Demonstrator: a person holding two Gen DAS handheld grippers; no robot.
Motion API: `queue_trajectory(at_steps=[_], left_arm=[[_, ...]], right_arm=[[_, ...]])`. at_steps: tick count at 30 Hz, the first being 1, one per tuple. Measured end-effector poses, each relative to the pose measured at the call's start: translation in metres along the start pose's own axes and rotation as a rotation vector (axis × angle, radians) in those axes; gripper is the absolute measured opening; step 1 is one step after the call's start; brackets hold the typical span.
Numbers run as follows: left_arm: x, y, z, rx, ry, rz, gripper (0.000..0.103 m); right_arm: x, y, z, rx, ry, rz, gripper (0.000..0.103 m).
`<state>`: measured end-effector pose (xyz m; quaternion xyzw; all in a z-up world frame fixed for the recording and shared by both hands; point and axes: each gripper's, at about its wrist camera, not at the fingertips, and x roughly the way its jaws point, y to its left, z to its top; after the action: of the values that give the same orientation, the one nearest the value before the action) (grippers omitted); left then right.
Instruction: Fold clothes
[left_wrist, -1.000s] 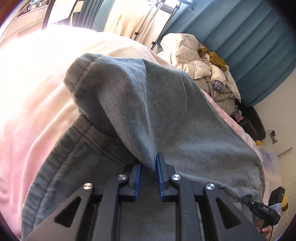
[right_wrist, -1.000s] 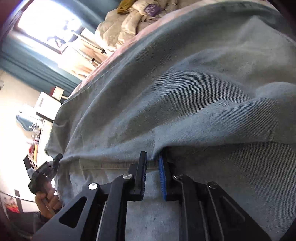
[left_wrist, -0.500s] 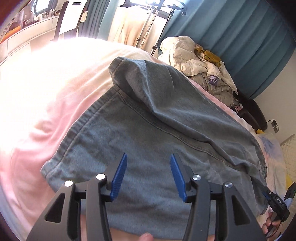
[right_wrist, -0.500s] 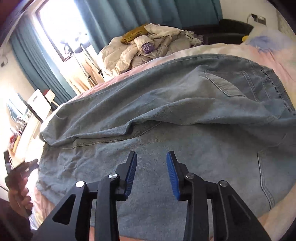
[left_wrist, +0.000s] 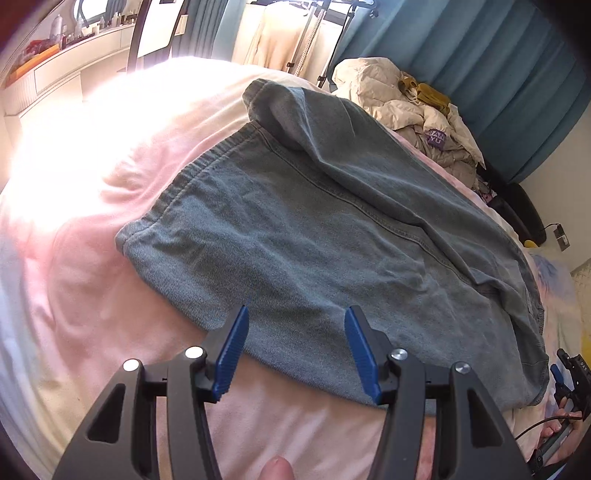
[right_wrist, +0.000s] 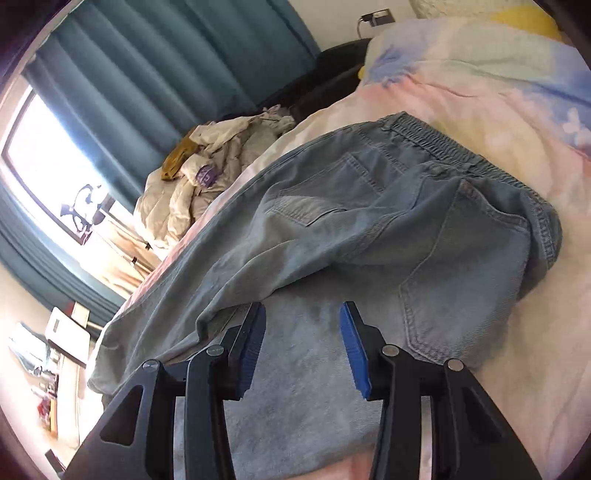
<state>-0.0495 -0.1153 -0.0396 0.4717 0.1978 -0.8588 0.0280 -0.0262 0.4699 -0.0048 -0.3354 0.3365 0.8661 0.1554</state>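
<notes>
A pair of blue-grey jeans (left_wrist: 332, 236) lies on the pink bed cover (left_wrist: 92, 258), one leg folded over the other. In the right wrist view the jeans (right_wrist: 369, 229) show their back pockets and elastic waistband (right_wrist: 443, 147). My left gripper (left_wrist: 295, 325) hangs above the near edge of the denim, its jaws opening, and the cloth lies below them, not gripped. My right gripper (right_wrist: 301, 321) hovers over the seat of the jeans near the folded leg's edge, jaws opening, pads off the fabric. The other hand-held gripper (left_wrist: 572, 373) shows at the left wrist view's right edge.
A heap of cream jackets (left_wrist: 417, 114) sits at the bed's far side before teal curtains (left_wrist: 480, 66). A clothes rack (left_wrist: 314, 33) and a desk (left_wrist: 55, 62) stand by the bright window. A pastel pillow (right_wrist: 480, 74) lies beyond the waistband.
Both grippers let go of the denim, opened and drew back from the jeans. The folded leg now lies flat on the other leg. The right view has rolled.
</notes>
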Motion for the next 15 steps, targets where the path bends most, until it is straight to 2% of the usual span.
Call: queue_trajectory(at_steps=[5,9,12,15], left_arm=[[0.012,0.007,-0.003,-0.033,0.053,0.02,0.055],[0.019,0.016,-0.004,-0.082,0.092,0.02,0.055],[0.022,0.036,-0.006,-0.2,0.131,-0.05,0.055],[0.027,0.058,-0.009,-0.328,0.176,-0.124,0.055]], right_arm=[[-0.006,-0.026,0.006,0.095,-0.06,-0.094,0.042],[-0.015,-0.058,0.012,0.218,-0.141,-0.224,0.042],[-0.021,-0.087,0.015,0.338,-0.185,-0.285,0.042],[-0.03,-0.113,0.013,0.436,-0.234,-0.291,0.042]])
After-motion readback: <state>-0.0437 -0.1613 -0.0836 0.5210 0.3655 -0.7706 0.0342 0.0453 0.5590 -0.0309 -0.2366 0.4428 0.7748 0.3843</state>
